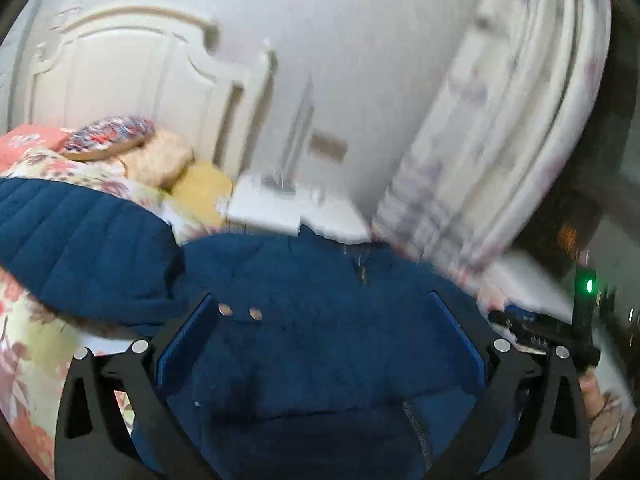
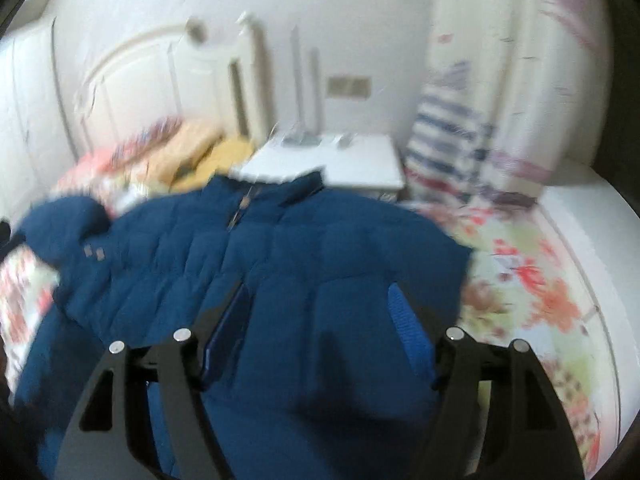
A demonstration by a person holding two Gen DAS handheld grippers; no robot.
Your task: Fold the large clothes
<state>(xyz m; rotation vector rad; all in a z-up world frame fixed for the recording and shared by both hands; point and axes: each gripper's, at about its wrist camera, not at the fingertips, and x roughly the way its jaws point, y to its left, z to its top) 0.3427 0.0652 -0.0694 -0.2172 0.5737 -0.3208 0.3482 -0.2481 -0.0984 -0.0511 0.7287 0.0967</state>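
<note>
Open jaws, blue jacket (image 2: 280,264) spread beneath

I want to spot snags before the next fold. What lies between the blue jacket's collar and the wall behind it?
A white bedside table stands between the blue jacket and the wall, clearest in the right wrist view.

jacket (image 2: 280,264) showing dark blue, quilted, under both tongs | finger pads (image 1: 188,340) showing bright blue on black arms | bedspread (image 2: 532,280) showing pale green with coral-red flowers, right of the right tongs | pillows (image 1: 160,160) beyond the jacket showing tan and yellow | nightstand (image 2: 332,164) showing white | striped cloth (image 2: 452,148) showing blue-and-white bands
</note>
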